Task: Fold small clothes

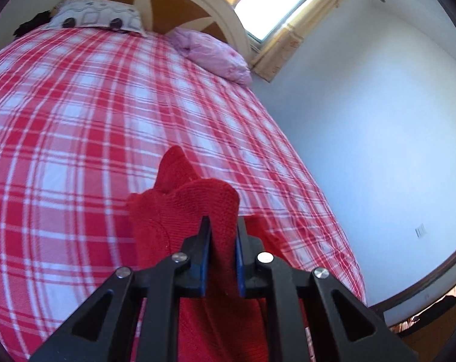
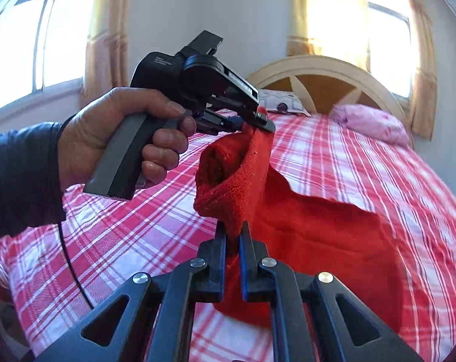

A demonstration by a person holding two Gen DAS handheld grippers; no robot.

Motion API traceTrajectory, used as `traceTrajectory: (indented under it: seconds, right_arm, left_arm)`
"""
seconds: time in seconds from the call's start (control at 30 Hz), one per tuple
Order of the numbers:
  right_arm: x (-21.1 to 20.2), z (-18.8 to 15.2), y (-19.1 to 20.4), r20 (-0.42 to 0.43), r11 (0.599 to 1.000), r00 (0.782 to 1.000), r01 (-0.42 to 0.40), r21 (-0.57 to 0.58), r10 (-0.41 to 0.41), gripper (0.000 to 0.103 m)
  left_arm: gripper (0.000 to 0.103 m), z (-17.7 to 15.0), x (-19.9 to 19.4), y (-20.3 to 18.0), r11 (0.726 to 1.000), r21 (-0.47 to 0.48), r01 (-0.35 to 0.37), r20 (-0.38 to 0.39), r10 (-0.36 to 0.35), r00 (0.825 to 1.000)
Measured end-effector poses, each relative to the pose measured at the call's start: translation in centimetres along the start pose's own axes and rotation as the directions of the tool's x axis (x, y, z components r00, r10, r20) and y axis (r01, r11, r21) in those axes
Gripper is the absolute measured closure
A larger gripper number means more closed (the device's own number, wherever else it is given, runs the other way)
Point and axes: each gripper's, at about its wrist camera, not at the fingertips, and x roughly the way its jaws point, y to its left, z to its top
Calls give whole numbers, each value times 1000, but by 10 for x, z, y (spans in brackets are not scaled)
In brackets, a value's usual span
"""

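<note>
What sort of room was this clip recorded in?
A bedroom, most likely in a home. A bed with a red-and-white checked cover fills the view, with an arched headboard and pillows at its far end, and curtained windows behind it.

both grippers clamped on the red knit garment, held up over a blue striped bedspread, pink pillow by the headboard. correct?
One error: the bedspread is red and white plaid, not blue striped, as the right wrist view shows. The rest holds: the left gripper and the right gripper are both shut on the red knit garment, and the pink pillow lies by the headboard.
</note>
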Motion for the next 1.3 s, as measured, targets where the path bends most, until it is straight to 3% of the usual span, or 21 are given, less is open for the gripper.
traceTrajectory:
  seconds: [0.27,0.57,0.77,0.87,0.93,0.97,1.1,1.17,1.23,1.3]
  right_arm:
    - [-30,-18,-80,-31,977,999,-5,211,11,97]
    - [-33,-69,-157,-149,877,987,25,480,53,96]
    - [-33,-101,-176,-185,826,980,40,562,79,96]
    - [-36,-114,-182,-176,805,980,33,592,89,96]
    - [-38,-120,-186,-194,803,979,65,592,64,96]
    - [-40,-122,-189,-195,798,979,70,599,61,96]
    - [-58,-117,-197,-182,817,983,137,560,-40,95]
    - [-66,-106,-203,-165,830,982,171,530,-96,87]
    - [-68,-94,-205,-155,840,981,182,510,-119,16]
    - [-72,-79,-206,-92,842,987,160,516,-131,10]
  left_arm:
    - [88,-5,69,-64,994,94,53,-84,-45,995]
    - [88,-40,158,-96,989,148,26,-202,5,979]
    - [86,-56,180,-122,975,222,9,-214,40,976]
    - [73,-58,166,-144,949,314,-10,-159,63,985]
    - [43,-57,148,-156,931,362,-34,-118,81,990]
    - [22,-56,138,-159,921,383,-63,-81,101,992]
    - [3,-69,91,-154,889,444,-111,47,101,994]
    - [1,-79,73,-143,873,450,-189,99,161,982]
    - [0,-95,59,-128,849,463,-256,122,225,967]
    - [0,-111,51,-113,840,455,-297,122,271,955]
